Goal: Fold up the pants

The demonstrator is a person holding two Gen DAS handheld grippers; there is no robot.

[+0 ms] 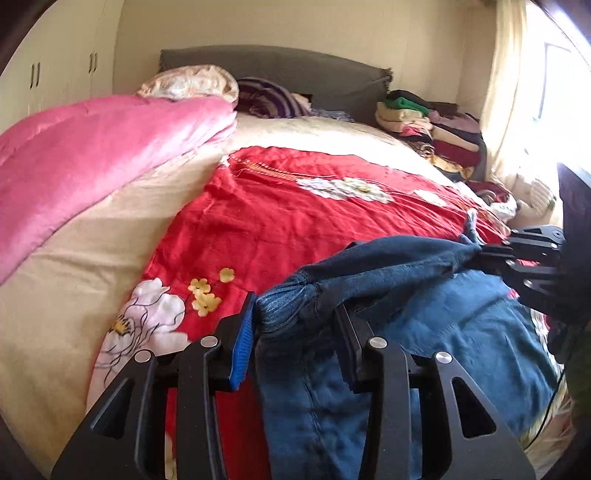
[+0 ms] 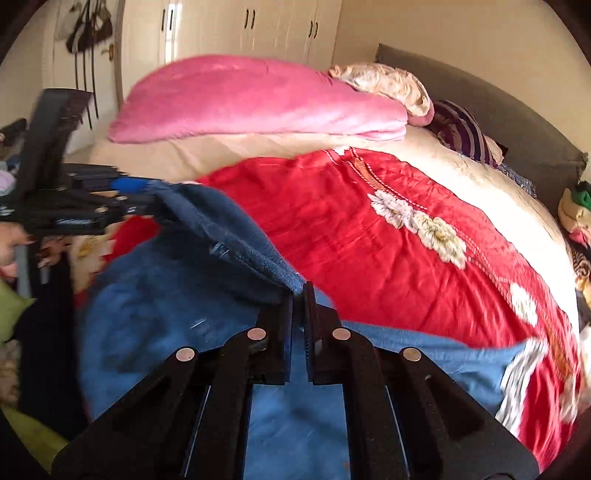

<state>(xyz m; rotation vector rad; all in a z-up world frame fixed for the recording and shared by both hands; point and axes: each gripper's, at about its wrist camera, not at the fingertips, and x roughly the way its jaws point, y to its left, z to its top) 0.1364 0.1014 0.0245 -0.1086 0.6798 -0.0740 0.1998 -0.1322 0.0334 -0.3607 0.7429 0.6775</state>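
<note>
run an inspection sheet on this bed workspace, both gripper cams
surface: red floral bedspread over a cream cover, creased
job's things: blue jeans partly lifted, one edge stretched between both grippers
clutter: folded pink quilt, pillows, pile of folded clothes near the headboard
grippers: left gripper shut on bunched denim; right gripper shut on a denim edge
cables: thin dark cable by the bed edge
surroundings: cream wardrobe, grey headboard, bright curtained window

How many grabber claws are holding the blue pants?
2. The left gripper pinches one end of the pants' lifted edge; the right gripper pinches the other end.
</note>
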